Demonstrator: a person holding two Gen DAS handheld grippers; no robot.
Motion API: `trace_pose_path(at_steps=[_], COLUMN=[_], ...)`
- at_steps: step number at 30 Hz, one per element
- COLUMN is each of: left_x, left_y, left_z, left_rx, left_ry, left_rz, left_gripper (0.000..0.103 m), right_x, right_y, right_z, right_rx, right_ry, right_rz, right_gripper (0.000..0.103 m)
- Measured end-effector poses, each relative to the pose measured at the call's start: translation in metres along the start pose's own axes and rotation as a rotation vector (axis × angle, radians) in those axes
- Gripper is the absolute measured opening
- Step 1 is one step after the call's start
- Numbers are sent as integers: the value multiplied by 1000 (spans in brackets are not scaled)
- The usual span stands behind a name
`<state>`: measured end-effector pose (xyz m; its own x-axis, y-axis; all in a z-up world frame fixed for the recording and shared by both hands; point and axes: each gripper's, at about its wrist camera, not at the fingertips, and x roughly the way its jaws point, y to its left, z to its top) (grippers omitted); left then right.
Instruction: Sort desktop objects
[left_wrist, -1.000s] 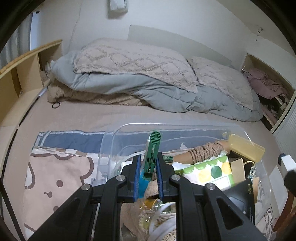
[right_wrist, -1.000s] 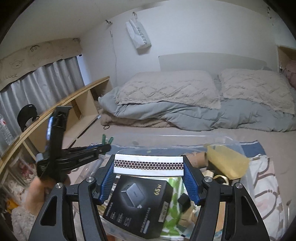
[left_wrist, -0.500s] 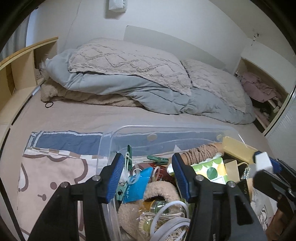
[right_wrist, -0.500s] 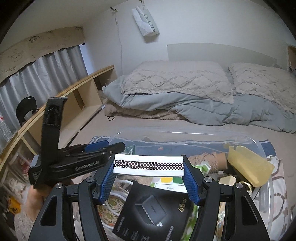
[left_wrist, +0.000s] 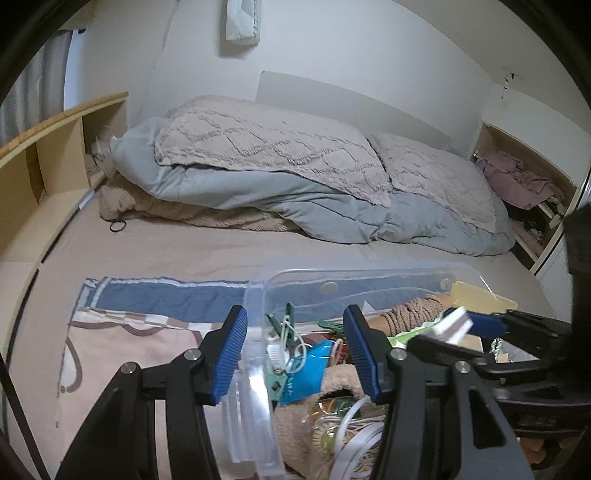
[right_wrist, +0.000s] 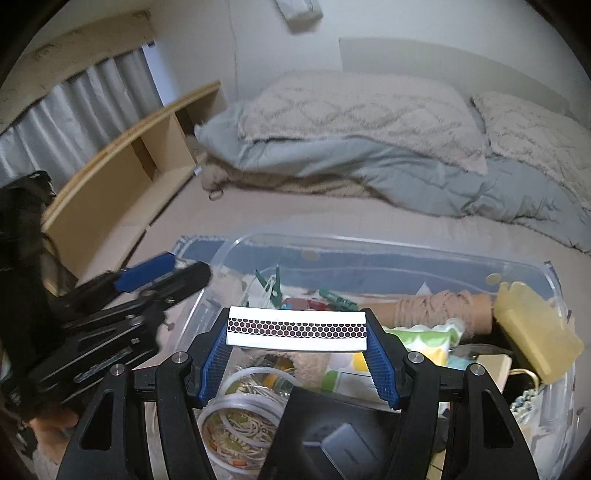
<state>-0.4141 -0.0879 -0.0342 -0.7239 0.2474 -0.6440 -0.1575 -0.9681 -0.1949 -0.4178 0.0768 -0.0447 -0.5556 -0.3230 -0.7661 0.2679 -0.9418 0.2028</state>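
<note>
The right gripper (right_wrist: 297, 350) clamped a matchbox (right_wrist: 297, 328) above the clear bin (right_wrist: 406, 254); lowering it before letting go seemed wise. The left gripper (left_wrist: 293, 356) stood half open, empty.

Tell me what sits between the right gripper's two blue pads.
A white matchbox with a honeycomb striker strip spans the right gripper, clamped at both ends; the right wrist view shows it.

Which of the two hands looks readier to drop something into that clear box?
The right. The right gripper grips a matchbox above the clear box. The left gripper is open and holds nothing, straddling the box's wall.
</note>
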Motion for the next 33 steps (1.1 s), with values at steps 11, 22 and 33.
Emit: trace_pose_path(at_steps=[11, 22, 33], left_x=[-8, -13, -23], left_y=[28, 37, 32], left_z=[-2, -5, -5], left_rx=[-46, -63, -58], left_ry=[-21, -22, -32], left_rz=[25, 17, 8], left_gripper=[54, 54, 54], right_x=[35, 24, 2], right_y=[-1, 3, 8], right_z=[8, 8, 4], right_rx=[100, 96, 50], right_ry=[125, 49, -49], right_rz=[-13, -51, -53], right_gripper=[69, 88, 88])
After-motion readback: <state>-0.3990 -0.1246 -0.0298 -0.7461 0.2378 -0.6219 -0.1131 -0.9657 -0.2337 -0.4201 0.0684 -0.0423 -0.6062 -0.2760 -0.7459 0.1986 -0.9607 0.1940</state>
